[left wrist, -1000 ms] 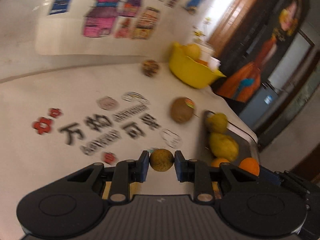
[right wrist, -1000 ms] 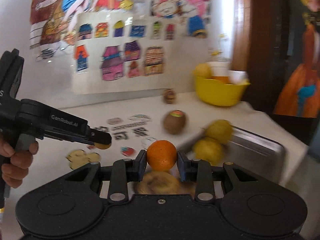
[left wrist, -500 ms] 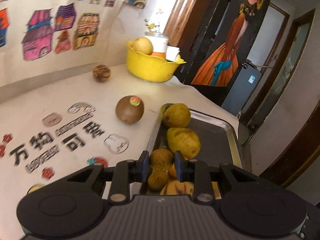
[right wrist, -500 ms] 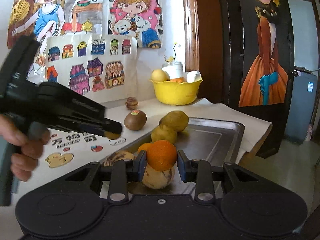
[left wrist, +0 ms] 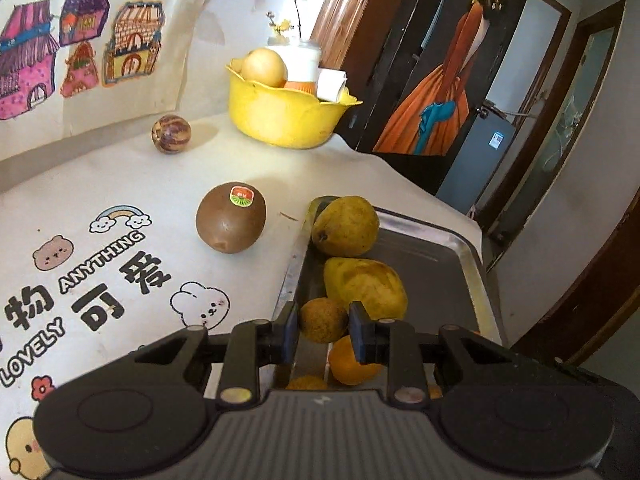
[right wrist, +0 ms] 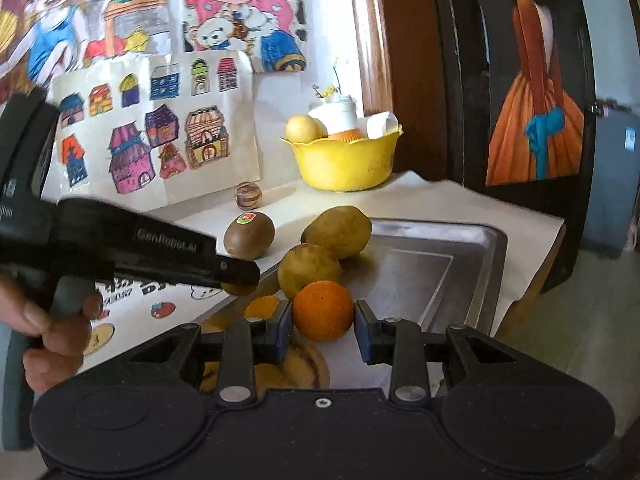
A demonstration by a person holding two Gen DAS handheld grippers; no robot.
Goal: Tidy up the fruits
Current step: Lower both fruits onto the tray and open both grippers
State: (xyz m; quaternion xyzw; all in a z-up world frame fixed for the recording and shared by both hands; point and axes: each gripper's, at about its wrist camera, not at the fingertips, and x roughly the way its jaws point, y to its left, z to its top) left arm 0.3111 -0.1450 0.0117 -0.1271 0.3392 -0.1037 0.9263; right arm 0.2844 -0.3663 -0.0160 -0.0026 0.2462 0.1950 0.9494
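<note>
My left gripper (left wrist: 323, 330) is shut on a small brownish-yellow fruit (left wrist: 322, 319) and holds it over the near left corner of the metal tray (left wrist: 448, 276). My right gripper (right wrist: 323, 330) holds an orange (right wrist: 323, 310), with a small gap at the right finger. Two yellow pears (left wrist: 345, 226) (left wrist: 366, 286) and more orange fruit (left wrist: 352, 364) lie in the tray. A brown kiwi (left wrist: 231, 217) with a sticker lies on the table left of the tray. The left gripper shows in the right wrist view (right wrist: 240, 276).
A yellow bowl (left wrist: 280, 114) with a pale round fruit and cups stands at the table's back. A small striped round fruit (left wrist: 171, 134) lies near the wall. Drawings hang on the wall. The table edge drops off to the right of the tray.
My left gripper has moved right from over the printed tablecloth to the tray with its fruit. My right gripper has carried the orange forward over the tray, and its jaws have widened slightly.
</note>
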